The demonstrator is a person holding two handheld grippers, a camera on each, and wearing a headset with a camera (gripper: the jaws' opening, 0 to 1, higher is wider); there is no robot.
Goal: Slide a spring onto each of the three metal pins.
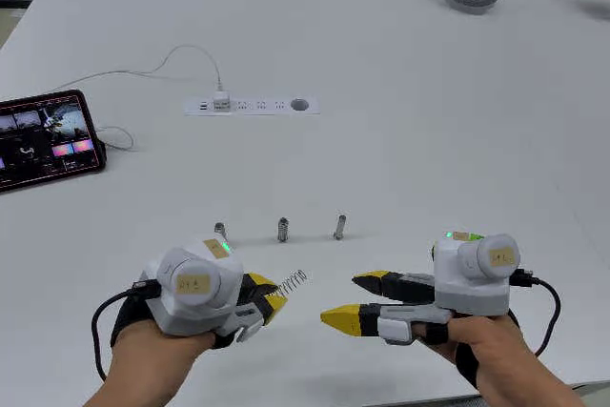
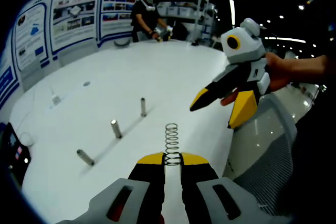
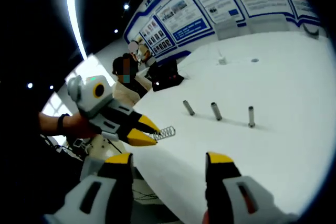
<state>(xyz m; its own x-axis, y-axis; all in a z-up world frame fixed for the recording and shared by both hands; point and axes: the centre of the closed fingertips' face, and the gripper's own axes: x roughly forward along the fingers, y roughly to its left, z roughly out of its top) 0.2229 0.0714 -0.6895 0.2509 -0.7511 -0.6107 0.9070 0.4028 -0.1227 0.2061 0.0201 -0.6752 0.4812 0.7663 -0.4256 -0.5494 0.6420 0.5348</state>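
While left tongs (image 2: 172, 158) clamp a spring (image 2: 171, 139), seemingly by its end coil | right tongs (image 3: 169, 158) gape wide, holding nothing

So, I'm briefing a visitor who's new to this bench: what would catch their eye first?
The spring sticking forward out of the shut left gripper, near the front of the white table. Just beyond stand three metal pins in a row, all bare, and the right gripper hangs open opposite the spring.

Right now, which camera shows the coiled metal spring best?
The left gripper view: the coiled metal spring sits close and centred, pinched in the left gripper. The head and right gripper views show it tiny, poking from that gripper's tips.
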